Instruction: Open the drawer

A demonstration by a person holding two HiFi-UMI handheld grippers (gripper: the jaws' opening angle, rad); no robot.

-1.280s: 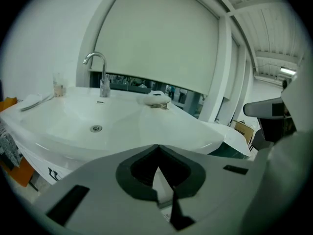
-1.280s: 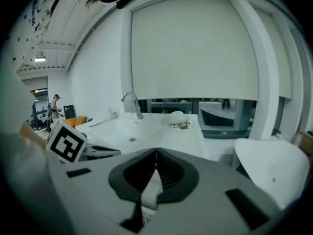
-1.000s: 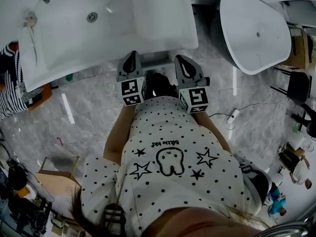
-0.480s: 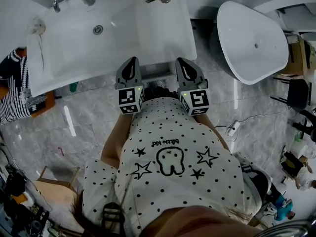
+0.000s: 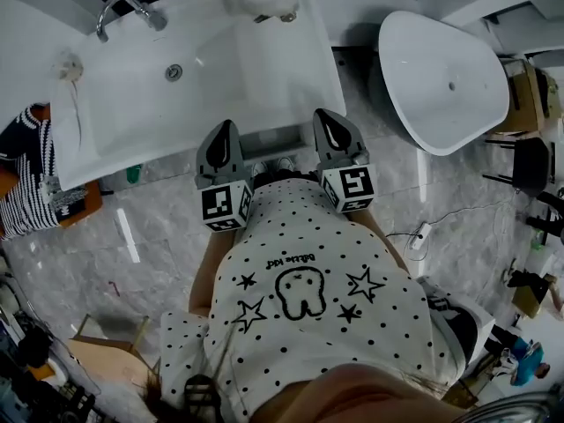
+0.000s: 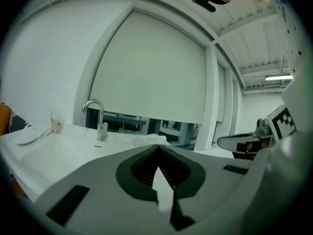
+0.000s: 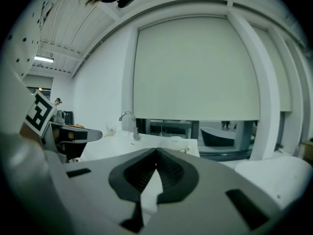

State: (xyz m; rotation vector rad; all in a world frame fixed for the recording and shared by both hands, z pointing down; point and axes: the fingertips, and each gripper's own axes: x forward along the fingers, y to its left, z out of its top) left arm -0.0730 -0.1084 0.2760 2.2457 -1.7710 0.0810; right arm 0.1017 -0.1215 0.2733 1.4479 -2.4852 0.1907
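In the head view a white vanity counter point(image 5: 264, 69) with a basin lies ahead. Under its front edge a pale strip of the drawer point(image 5: 278, 139) shows between my two grippers. My left gripper point(image 5: 226, 130) and right gripper point(image 5: 325, 118) are held side by side, tips at the counter's front edge, touching nothing. In the left gripper view the left gripper point(image 6: 158, 149) has its jaws together and empty, aimed over the countertop. The right gripper point(image 7: 156, 151) is likewise shut and empty. Neither gripper view shows the drawer.
A chrome faucet point(image 5: 123, 11) stands at the back of the basin point(image 5: 172, 73). A white freestanding tub point(image 5: 445, 64) stands to the right. A person in a striped top point(image 5: 22, 174) is at the left edge. A cable and plug point(image 5: 419, 232) lie on the marble floor.
Both grippers have risen, the left one more, and now show against the counter's front edge. The head view has shifted, bringing more of the faucet and back wall into the picture.
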